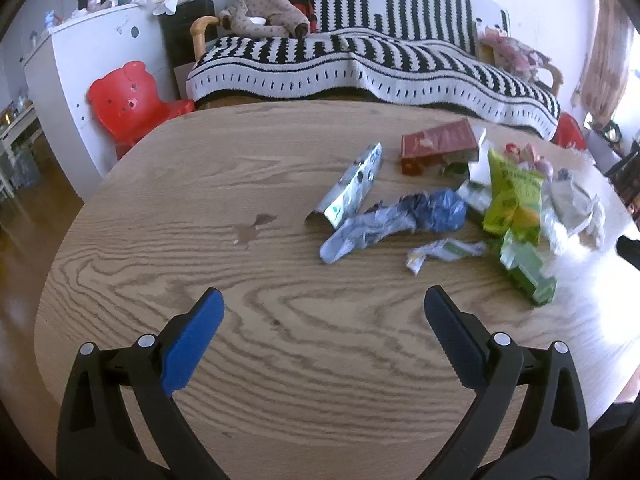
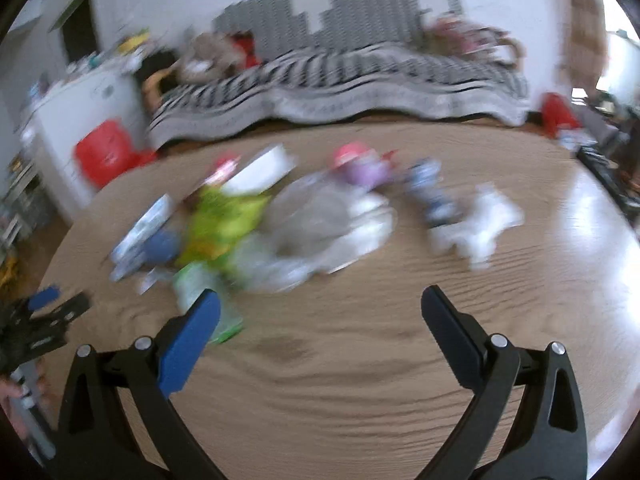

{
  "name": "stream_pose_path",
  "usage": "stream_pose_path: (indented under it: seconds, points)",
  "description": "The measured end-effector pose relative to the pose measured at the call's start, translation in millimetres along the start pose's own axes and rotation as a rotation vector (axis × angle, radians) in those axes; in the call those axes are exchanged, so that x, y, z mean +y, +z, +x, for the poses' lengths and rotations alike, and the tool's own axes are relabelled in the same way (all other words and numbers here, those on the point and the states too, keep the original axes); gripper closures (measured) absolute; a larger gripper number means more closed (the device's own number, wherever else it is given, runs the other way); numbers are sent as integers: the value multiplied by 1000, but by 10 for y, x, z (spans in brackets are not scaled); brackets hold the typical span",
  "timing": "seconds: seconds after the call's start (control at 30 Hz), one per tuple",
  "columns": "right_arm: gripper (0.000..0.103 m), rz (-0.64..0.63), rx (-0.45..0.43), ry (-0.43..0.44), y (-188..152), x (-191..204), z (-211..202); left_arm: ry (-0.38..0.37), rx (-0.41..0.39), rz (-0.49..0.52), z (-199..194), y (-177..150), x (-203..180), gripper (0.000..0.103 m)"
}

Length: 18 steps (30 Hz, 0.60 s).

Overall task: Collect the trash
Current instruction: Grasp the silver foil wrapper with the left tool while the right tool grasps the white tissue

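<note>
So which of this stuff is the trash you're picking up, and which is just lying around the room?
Trash on the table: silver wrapper, crumpled blue bag, red carton, green packets, white paper.

Just there: striped sofa, red bear chair, white cabinet.

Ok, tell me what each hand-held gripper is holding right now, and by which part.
Nothing is held. The left hand-held gripper and the right hand-held gripper are both open above the wooden table, short of the trash pile.
</note>
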State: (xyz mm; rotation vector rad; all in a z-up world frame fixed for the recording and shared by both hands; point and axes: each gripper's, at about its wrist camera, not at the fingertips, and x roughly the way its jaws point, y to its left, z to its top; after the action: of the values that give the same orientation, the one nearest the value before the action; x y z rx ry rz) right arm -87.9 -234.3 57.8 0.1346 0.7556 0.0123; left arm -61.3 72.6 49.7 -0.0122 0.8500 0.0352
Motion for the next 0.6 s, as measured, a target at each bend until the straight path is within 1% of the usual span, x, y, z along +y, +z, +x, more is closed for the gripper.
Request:
stream_pose_path:
  seconds: [0.03, 0.1, 0.13, 0.2, 0.27, 0.33, 0.4, 0.5, 0.53, 0.57, 0.6]
  points:
    - [6, 50, -23, -56, 29, -197, -31, -1, -10, 2, 16, 46, -6, 5]
    - [6, 139, -29, -96, 47, -498, -40, 23, -25, 12, 80, 155, 0, 5]
    - [6, 193, -17, -122, 40, -701, -12, 53, -35, 12, 129, 231, 22, 5]
    - [6, 230, 5, -169, 27, -903, 66, 92, -59, -3, 221, 363, 88, 5]
    - [6, 255, 26, -215, 73, -1048, 195, 147, -53, -28, 352, 507, 149, 5]
    - [6, 259, 39, -248, 213, -1120, 372, 136, -60, -32, 427, 634, 149, 5]
    - [6, 254, 46, -288, 313, -1148, 524, 135, -49, -11, 557, 761, 93, 5]
    - [6, 235, 109, -344, 437, -1188, 868, 148, -5, 73, 797, 834, -67, 5]
    - [6, 235, 136, -347, 443, -1196, 966, 145, 9, 103, 864, 833, -119, 5]
    - [6, 243, 164, -333, 434, -1208, 1070, 143, 25, 147, 941, 822, -180, 5]
    - [6, 251, 184, -316, 423, -1217, 1144, 149, 32, 168, 983, 808, -206, 5]
